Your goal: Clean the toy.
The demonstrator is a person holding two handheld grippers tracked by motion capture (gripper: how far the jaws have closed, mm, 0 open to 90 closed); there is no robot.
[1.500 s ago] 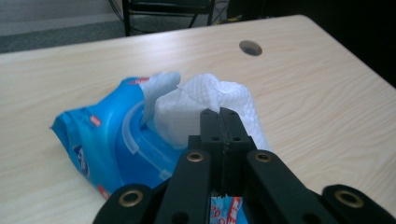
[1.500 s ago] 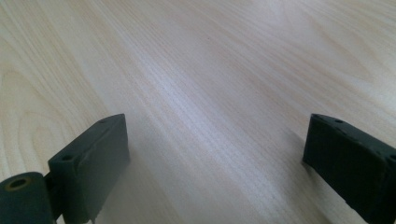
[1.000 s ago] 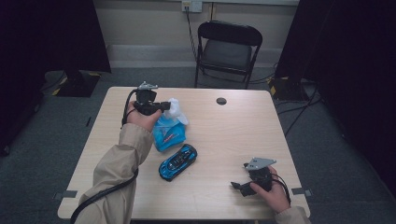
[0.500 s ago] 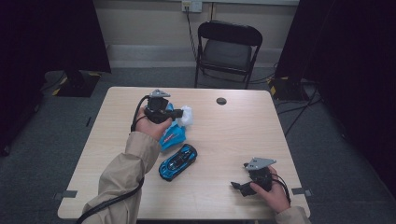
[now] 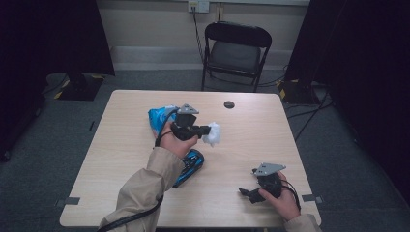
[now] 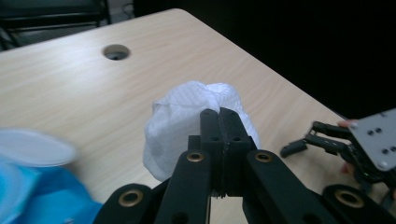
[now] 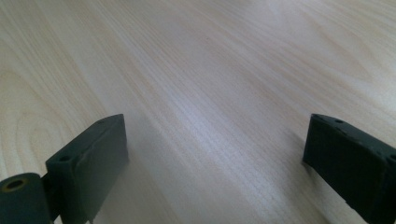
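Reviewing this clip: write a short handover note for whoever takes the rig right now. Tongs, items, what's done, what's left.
Left tongs: shut on the white wipe, held above the table near its middle.
Right tongs: open, holding nothing, low over the table's near right part.
Blue wipe pack: on the table behind the left hand. Blue toy car: beside the left forearm, untouched.
Done: one wipe is pulled out and gripped.
Left: probably wiping the car or the table with it; which one, I cannot tell.
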